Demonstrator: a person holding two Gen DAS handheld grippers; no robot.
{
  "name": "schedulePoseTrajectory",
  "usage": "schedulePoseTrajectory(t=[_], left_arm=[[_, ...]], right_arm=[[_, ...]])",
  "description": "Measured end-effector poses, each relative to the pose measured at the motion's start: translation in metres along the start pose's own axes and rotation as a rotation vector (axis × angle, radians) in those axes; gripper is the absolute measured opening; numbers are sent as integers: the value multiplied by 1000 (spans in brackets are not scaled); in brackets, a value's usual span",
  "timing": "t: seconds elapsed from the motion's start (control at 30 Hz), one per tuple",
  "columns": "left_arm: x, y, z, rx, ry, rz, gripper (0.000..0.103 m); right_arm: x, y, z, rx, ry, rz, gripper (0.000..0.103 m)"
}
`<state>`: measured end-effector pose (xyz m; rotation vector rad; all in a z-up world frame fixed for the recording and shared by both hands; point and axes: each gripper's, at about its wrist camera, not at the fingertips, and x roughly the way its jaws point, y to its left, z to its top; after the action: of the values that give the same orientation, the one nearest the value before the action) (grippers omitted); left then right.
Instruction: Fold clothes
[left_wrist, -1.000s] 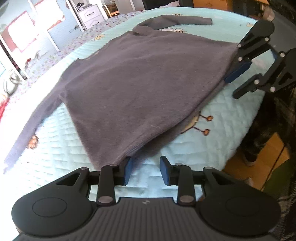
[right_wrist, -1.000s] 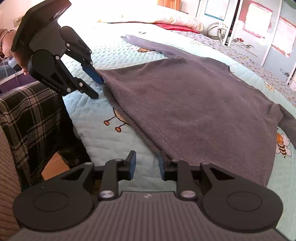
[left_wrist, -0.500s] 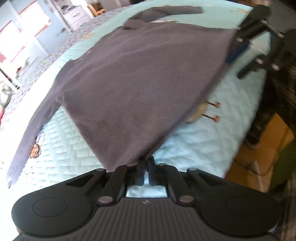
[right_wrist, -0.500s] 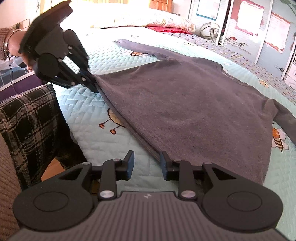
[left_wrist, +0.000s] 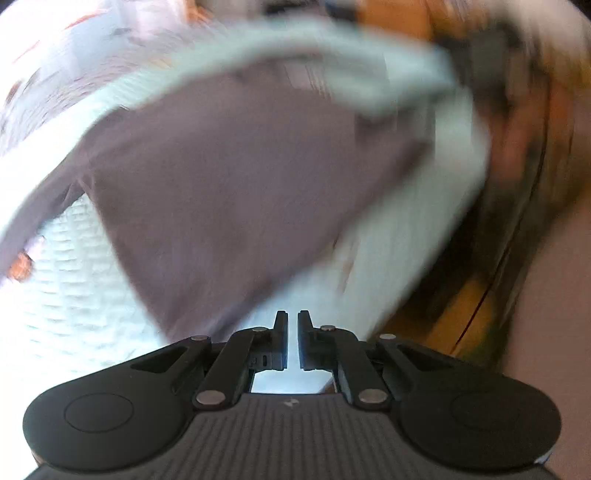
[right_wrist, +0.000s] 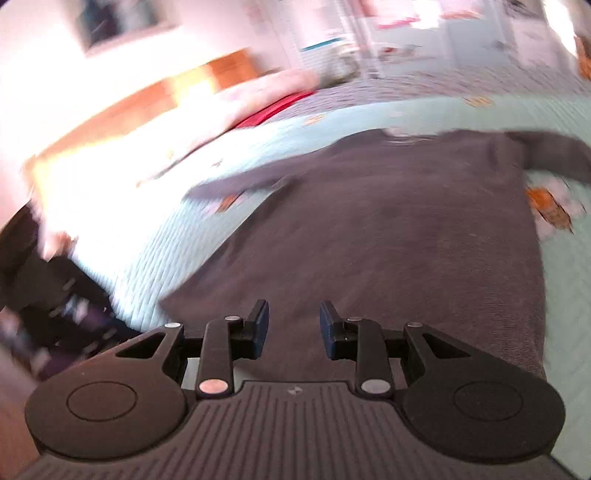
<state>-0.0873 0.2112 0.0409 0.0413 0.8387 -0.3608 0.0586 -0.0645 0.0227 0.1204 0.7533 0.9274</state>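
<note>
Shows, from the left wrist, a badly blurred grey sweater (left_wrist: 229, 184) spread over a pale blue-green quilt (left_wrist: 74, 295). Fills the middle of that view, body reaching to the far side, with one sleeve trailing off to the near left. Ends its near corner just left of and beyond the left gripper (left_wrist: 291, 317), not between the tips as far as can be told. Leaves only bright quilt showing in the thin slit there. Holds those jaws all but together, clamped on nothing, having just eased a hair apart from fully closed. Blurs to brown and dark smears on the right, past the quilt's edge, too smeared to name.

Shows, from the right wrist, the same sweater (right_wrist: 388, 240) lying flat on the quilt (right_wrist: 147, 240), hem nearest, neckline farthest. Spreads one sleeve (right_wrist: 236, 184) to the far left and the other (right_wrist: 554, 151) to the far right. Places the right gripper (right_wrist: 291, 310) over the hem area, near the garment's near-left corner, fabric visible behind and between the tips. Keeps those jaws plainly apart, blue pads (right_wrist: 260, 328) pressing on nothing. Sets a red pillow (right_wrist: 273, 110) beyond the quilt at the far side.
</note>
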Motion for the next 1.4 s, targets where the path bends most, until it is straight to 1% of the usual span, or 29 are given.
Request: schedulePoseTrajectory(t=[0.03,0.07,0.1,0.13,0.2,0.23,0.3,0.37,0.43,0.5,0.6,0.63,0.67,0.7,0.73,0.77,0.8,0.87,0.9,0.93,1.0,1.03,1.07,1.1,1.13,1.17,1.23,1.33,1.4], left_arm=[[1,8,7,-80,-51,20,12],[7,15,11,-147,-86,36,13],[15,21,12,-197,-104,37,15],[28,27,11,-245,-94,27,15],[62,41,-1,-345,37,28,15],[77,45,-9,-370,103,48,12],[78,52,-16,-411,90,37,12],[75,55,-10,-437,108,43,11],[70,45,1,-406,99,83,11],[64,34,11,-403,16,67,11],[70,21,22,-447,-78,-20,15],[76,16,23,-450,-81,-23,17],[86,14,21,-471,-47,-3,18],[98,14,17,-501,-4,22,19],[109,13,13,-530,40,47,17],[113,14,9,-561,40,55,17],[113,15,7,-592,24,57,17],[111,14,10,-626,22,71,17],[110,13,15,-635,19,82,17],[110,12,21,-627,10,83,17],[111,5,39,-592,-23,63,19],[114,2,48,-579,-40,47,22],[122,0,58,-566,-56,27,25],[134,-2,66,-554,-62,14,32],[147,-4,74,-541,-65,4,39],[160,-8,79,-538,-50,6,41],[184,-5,77,-567,9,8,41],[188,0,64,-635,-42,-12,42],[187,4,59,-662,-54,-34,42]], right_arm=[[4,-6,0,44,-7,-11,28],[8,-13,0,89,-13,-22,22],[12,-19,-5,132,-1,-38,21],[17,-23,-13,176,23,-62,20],[24,-30,-32,238,96,-107,19],[19,-30,-39,242,86,-103,15],[9,-29,-48,239,82,-94,15],[-2,-33,-41,248,86,-75,17],[-16,-47,-29,304,15,-42,17],[-29,-68,-16,385,-87,-24,17],[-35,-104,-9,508,-185,-12,17],[-32,-113,-14,534,-179,-12,17],[-30,-121,-19,559,-172,-14,17],[-24,-124,-28,564,-129,-42,17],[-18,-128,-37,569,-87,-69,9],[-12,-131,-46,571,-48,-96,0],[-16,-128,-51,532,-76,-104,0],[-20,-122,-46,483,-57,-124,0],[-21,-125,-39,488,-77,-107,1],[-22,-127,-32,492,-98,-91,8],[-25,-132,-18,501,-139,-58,8],[-26,-134,-11,505,-161,-43,10],[-27,-140,-3,506,-204,-59,14],[-28,-149,4,524,-245,-83,18],[-26,-163,10,563,-282,-104,25],[-26,-182,14,627,-315,-132,28],[-35,-225,10,793,-389,-201,28],[-61,-283,-1,1017,-493,-317,36],[-80,-306,-8,1089,-569,-397,43]])
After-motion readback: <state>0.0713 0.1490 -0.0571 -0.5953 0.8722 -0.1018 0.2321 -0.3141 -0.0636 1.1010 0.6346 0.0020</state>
